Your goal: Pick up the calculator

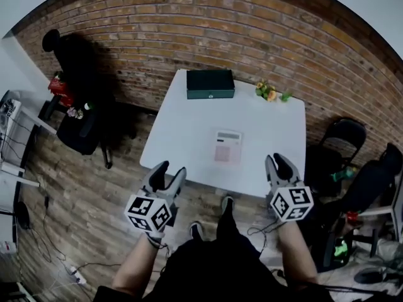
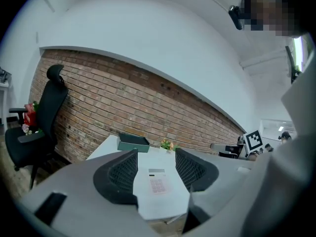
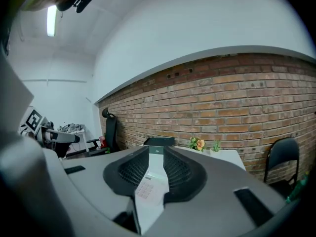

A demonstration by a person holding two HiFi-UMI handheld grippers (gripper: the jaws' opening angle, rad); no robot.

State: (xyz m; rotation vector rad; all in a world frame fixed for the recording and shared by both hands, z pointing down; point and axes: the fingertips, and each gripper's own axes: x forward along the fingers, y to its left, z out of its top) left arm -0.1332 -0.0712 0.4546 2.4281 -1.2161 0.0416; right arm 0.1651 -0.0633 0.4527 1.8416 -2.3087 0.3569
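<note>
The calculator (image 1: 227,146), white with pink keys, lies flat near the middle of the white table (image 1: 264,124). My left gripper (image 1: 171,168) hovers just off the table's near left edge, jaws apart and empty. My right gripper (image 1: 279,160) hangs over the near right edge with only a narrow gap between its jaws, nothing in it. Through the left gripper (image 2: 155,162) the calculator (image 2: 157,181) shows between the jaws, farther out on the table. The right gripper (image 3: 155,167) frames the calculator (image 3: 145,189) in its narrow gap, apart from it.
A dark green box (image 1: 210,83) stands at the table's far edge, small flowers (image 1: 269,93) to its right. A brick wall runs behind. A black office chair (image 1: 79,106) stands left, a black chair (image 1: 343,137) right. Cables lie on the wooden floor.
</note>
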